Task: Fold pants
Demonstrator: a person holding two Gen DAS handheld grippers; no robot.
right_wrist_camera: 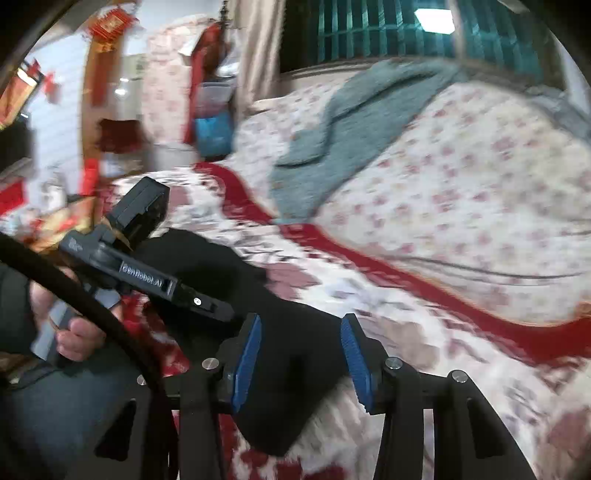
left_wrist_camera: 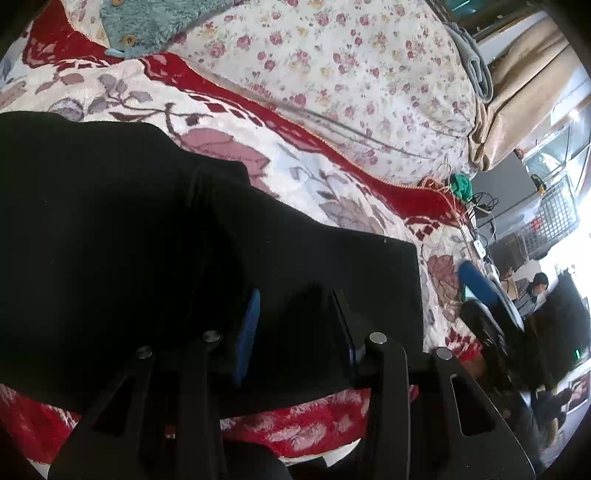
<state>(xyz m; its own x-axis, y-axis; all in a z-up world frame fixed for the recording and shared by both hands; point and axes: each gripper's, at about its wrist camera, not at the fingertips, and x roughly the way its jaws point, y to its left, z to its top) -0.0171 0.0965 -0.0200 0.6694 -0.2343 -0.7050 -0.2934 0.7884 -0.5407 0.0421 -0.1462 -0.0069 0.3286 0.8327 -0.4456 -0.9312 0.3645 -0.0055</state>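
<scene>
Left gripper (left_wrist_camera: pixel 295 317): I read the jaws as parted, blue pads (left_wrist_camera: pixel 249 332) on both sides, black pants (left_wrist_camera: pixel 129 240) lying under and between them. Can't tell if a pad touches the cloth.

Right gripper (right_wrist_camera: pixel 301 350): jaws also apart, blue pads (right_wrist_camera: pixel 354 354) visible, a fold of the pants (right_wrist_camera: pixel 288 369) sits in the gap; nothing clamped that I can see. Right wrist view is motion-blurred.

Pants lie on the red-and-white floral blanket (left_wrist_camera: pixel 314 184), at the near edge of the bed. In the left wrist view they fill the near-left area, with a straight edge ending on the right.

In the right wrist view my left hand (right_wrist_camera: pixel 70 332) holds the other gripper unit (right_wrist_camera: pixel 147 273) at left, just above the pants.

Further out: small-flower quilt (left_wrist_camera: pixel 351 74) bunched over the blanket's far edge, a teal fleece garment (left_wrist_camera: pixel 147 22) with wooden buttons on top of it. Beige curtain (left_wrist_camera: pixel 517 92) at the far right corner of the bed.

Past the bed edge, right side: cables, a wire basket (left_wrist_camera: pixel 554 218), a seated person (left_wrist_camera: pixel 537 284).
</scene>
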